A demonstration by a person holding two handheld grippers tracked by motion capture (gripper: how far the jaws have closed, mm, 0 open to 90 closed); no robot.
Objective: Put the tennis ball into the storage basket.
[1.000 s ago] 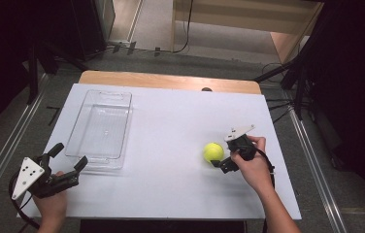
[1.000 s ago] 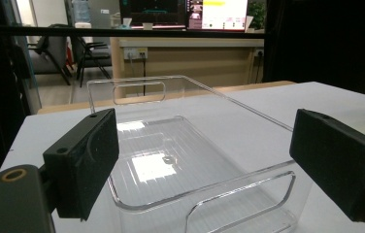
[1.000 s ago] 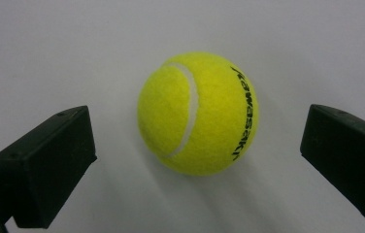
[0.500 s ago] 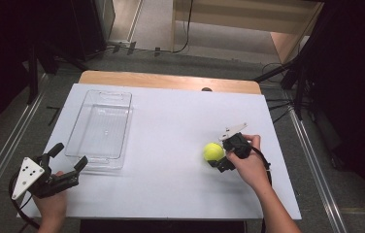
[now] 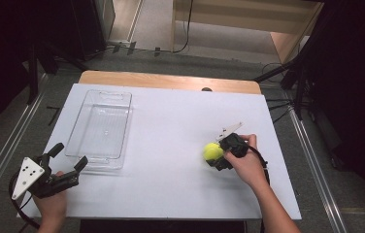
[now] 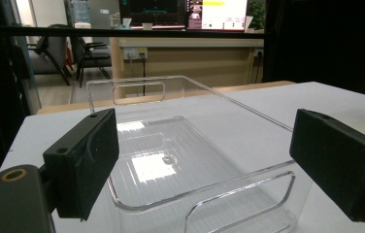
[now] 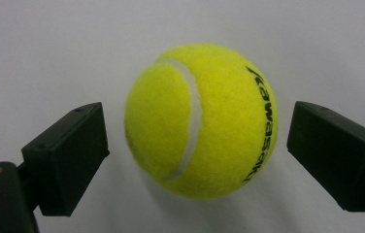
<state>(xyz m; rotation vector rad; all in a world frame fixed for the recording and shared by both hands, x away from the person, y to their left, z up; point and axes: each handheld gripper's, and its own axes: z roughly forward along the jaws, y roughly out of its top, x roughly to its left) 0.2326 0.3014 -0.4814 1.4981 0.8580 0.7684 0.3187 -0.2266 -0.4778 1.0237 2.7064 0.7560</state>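
A white table (image 5: 171, 145) carries everything, with both pairs of tongs at its near side and well apart from each other. Just ahead of the left tongs (image 5: 66, 158) lies a clear plastic tray (image 5: 100, 128), long and shallow, its near handle end (image 6: 241, 204) sitting between and a little beyond the two spread jaws without touching them; these tongs are released and grip nothing. The right tongs (image 5: 214, 156) lie at the table's right part, far from the tray, held low in the person's right hand (image 5: 246, 165). Between their jaws rests a yellow tennis ball (image 7: 201, 120) on the table surface; the jaws have just been closing in on it, yet a narrow gap shows on each side, so the ball is not clamped.
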